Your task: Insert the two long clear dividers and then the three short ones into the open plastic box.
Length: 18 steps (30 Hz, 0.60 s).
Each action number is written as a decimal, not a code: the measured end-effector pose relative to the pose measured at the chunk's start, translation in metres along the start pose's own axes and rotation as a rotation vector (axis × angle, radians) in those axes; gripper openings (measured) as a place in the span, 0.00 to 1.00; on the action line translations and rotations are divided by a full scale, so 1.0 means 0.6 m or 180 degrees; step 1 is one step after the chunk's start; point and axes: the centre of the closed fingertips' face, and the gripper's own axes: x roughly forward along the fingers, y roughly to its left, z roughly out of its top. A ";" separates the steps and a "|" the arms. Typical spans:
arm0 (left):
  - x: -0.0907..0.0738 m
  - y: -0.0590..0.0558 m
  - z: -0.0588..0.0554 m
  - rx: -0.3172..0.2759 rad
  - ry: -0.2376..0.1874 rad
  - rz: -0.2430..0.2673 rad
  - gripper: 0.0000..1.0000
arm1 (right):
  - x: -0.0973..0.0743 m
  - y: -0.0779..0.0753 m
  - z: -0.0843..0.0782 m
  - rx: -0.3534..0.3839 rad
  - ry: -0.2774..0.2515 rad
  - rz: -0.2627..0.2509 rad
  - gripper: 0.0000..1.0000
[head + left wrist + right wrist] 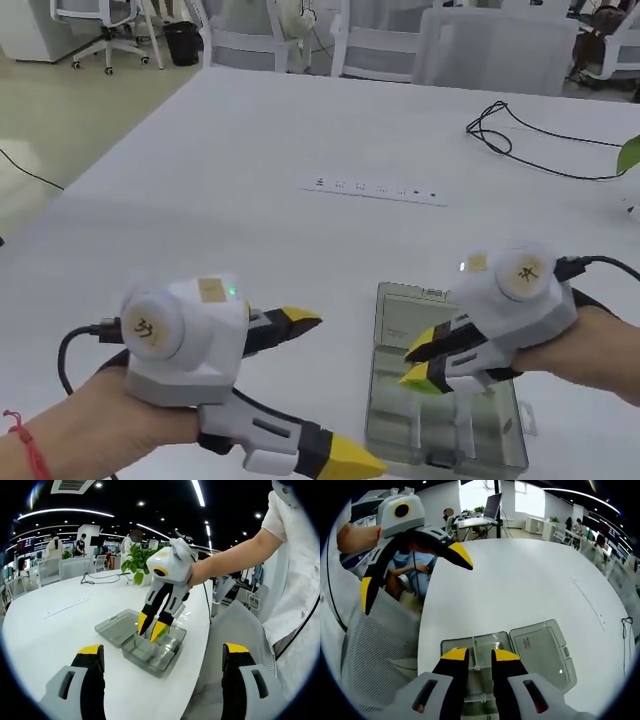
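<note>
1. One clear box [395, 425] sits open on the white table [250, 200], near the edge closest to you. Its one lid [400, 310] lies flat on the far side, still joined to it.
2. There are clear dividers inside. One long wall [475, 652] runs down the middle in the right gripper view. The head view shows cross walls making cells, but I can't count them because they are clear and your gripper covers part of them.
3. Your right gripper [418, 362] hangs tips-down over the box. Its jaws are narrow with a small gap, and the long wall lines up with that gap. I can't tell whether the jaws touch it.
4. The left gripper view shows the same thing: the right gripper [151, 630] is over the box [150, 657], at its rim.
5. Your left gripper [337, 390] is left of the box and clear of it. Its jaws are wide and hold nothing.
6. In total there are two grippers, one per hand.
7. Farther out on the table there is one power strip [370, 188] at mid-table and one black cable [520, 140] at the far right.
8. Several chairs [480, 50] stand along the far edge.
</note>
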 end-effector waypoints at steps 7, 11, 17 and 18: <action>-0.002 -0.002 0.001 -0.0004 -0.0001 0.0027 1.00 | -0.048 -0.005 -0.019 0.0106 -0.0106 -0.0088 0.24; -0.003 -0.005 0.001 0.0007 0.0006 0.0030 1.00 | -0.077 -0.004 -0.037 0.0141 -0.0117 -0.0141 0.26; -0.001 -0.008 0.005 0.0008 -0.0006 0.0030 1.00 | -0.117 -0.008 -0.073 0.0213 -0.0086 -0.0226 0.30; -0.001 -0.008 0.005 0.0009 -0.0008 0.0030 1.00 | -0.119 -0.008 -0.076 0.0219 -0.0080 -0.0234 0.30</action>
